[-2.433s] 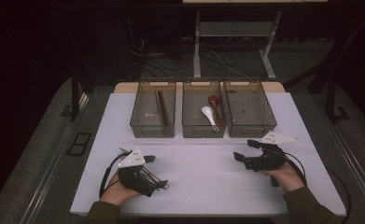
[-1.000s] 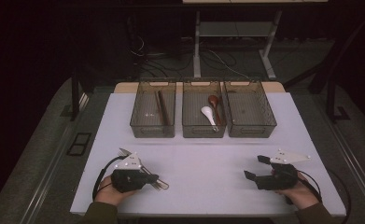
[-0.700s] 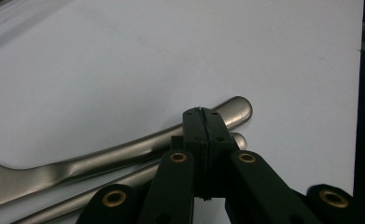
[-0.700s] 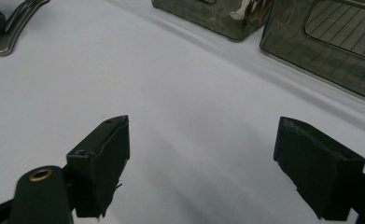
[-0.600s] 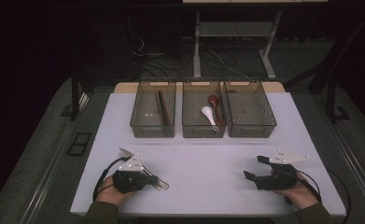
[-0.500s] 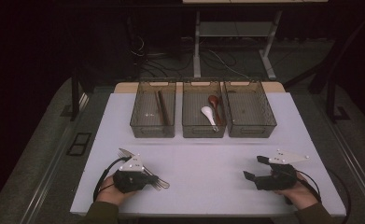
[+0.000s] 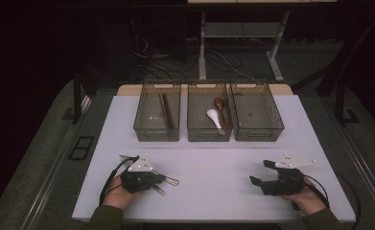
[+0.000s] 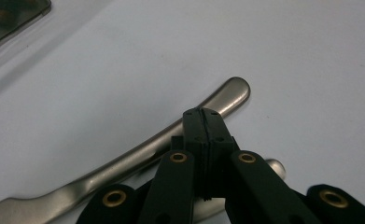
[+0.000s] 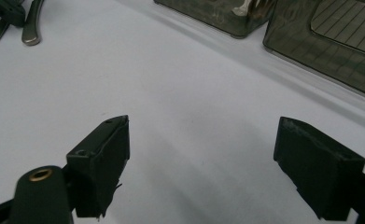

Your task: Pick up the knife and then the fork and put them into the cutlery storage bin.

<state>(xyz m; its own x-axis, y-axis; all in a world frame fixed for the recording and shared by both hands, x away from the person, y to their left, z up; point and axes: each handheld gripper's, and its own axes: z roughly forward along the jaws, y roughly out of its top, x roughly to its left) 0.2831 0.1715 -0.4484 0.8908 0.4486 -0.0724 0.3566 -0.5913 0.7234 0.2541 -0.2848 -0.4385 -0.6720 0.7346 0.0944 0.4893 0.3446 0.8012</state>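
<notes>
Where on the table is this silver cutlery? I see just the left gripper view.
Observer: Near the front edge, on the left side; the left tool sits shut over the cutlery.
Operator: What lies farther back?
Observer: Three clear bins in a row; the middle one holds a white spoon and a brown spoon.
Operator: And the other hand?
Observer: The right tool is open, with nothing between its jaws.

White table (image 7: pixel 214 163); silver cutlery handle (image 8: pixel 138 149); white spoon (image 7: pixel 214 117); brown spoon (image 7: pixel 220 105).
</notes>
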